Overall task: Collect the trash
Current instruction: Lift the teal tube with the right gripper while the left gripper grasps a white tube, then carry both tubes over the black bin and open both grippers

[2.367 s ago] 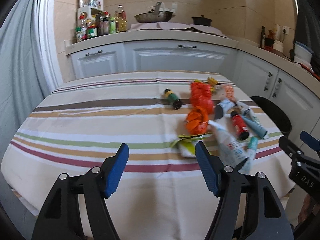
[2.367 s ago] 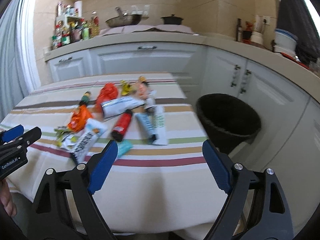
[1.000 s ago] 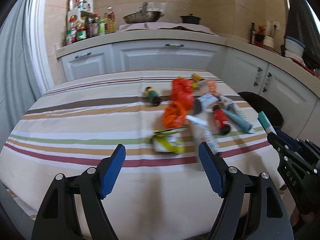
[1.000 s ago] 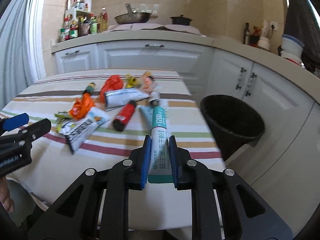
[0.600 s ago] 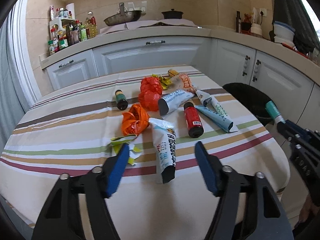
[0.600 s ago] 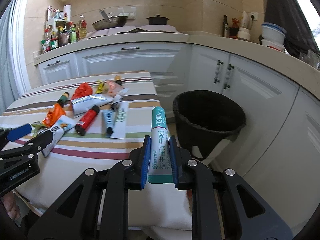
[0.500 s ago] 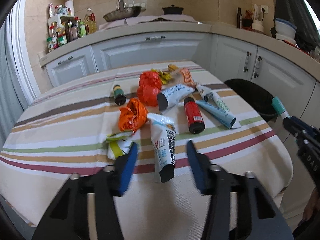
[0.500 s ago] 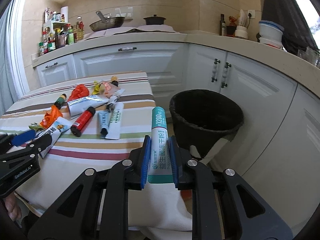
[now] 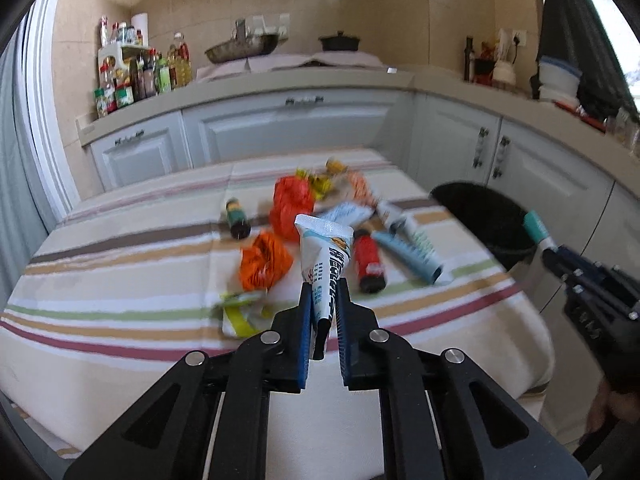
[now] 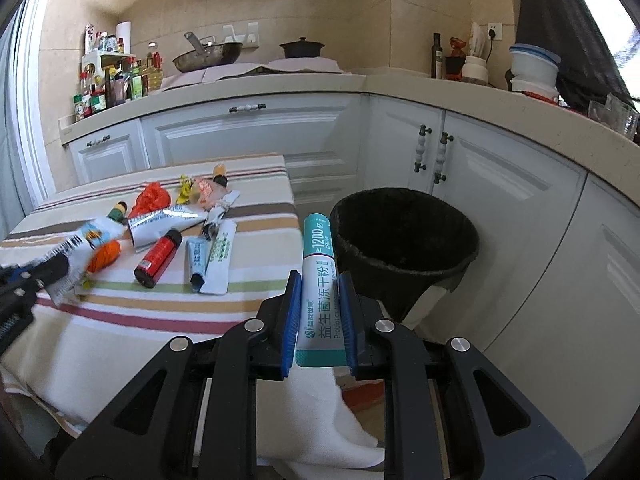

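Over the striped tablecloth (image 9: pixel 120 264), both grippers angle downward, loaded.
Left gripper (image 9: pixel 323 312) has just closed on a white printed tube (image 9: pixel 326 256); right gripper (image 10: pixel 319 304) clamps a teal-and-white carton (image 10: pixel 319 280) beside the black bin (image 10: pixel 404 248).

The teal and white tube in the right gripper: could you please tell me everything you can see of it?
The teal and white tube is a slim, stiff-looking stick pack: teal at both ends, white in the middle, with teal Chinese print and "1200" near its far end. It lies lengthwise along the right gripper, whose blue-padded jaws are shut on its lower half. It is held in the air, its far end pointing towards the black bin beside the striped table. Nothing else touches it.
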Tool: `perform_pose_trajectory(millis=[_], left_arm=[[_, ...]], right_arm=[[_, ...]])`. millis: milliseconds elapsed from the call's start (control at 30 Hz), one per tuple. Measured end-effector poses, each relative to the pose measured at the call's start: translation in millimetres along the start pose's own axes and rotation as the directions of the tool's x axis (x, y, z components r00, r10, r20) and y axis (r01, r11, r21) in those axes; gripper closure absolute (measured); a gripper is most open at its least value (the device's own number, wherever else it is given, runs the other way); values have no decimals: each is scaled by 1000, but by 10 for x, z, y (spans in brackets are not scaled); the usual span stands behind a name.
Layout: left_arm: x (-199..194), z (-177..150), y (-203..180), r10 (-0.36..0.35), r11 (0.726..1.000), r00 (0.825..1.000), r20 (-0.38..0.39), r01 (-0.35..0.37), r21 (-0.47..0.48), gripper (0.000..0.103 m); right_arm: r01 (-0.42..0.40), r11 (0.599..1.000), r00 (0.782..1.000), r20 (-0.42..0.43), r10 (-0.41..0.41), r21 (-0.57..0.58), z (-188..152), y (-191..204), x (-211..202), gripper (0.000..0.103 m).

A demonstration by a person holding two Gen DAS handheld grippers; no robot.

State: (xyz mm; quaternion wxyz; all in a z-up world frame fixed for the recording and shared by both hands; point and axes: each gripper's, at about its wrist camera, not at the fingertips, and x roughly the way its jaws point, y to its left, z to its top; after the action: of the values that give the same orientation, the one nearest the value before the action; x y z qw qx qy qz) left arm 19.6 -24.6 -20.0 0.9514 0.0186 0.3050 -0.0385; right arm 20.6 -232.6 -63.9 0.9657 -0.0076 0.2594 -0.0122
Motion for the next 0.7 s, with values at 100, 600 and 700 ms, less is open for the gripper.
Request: perform_pose_trajectory(millis=[100,600,700], left_arm=[[-21,179,-101,-46,999,998,31,45,4,91],[897,1022,-1401,-205,973,978,40,198,120,91],[1094,1103,-1635,-214,969,977,18,210,131,91]], right_arm=[[3,1000,1000,12,-3,10,74,-83,3,84],[118,989,991,57,-124,89,700,-1071,715,84],[122,986,991,34,-126,112,766,-1272,974,84]])
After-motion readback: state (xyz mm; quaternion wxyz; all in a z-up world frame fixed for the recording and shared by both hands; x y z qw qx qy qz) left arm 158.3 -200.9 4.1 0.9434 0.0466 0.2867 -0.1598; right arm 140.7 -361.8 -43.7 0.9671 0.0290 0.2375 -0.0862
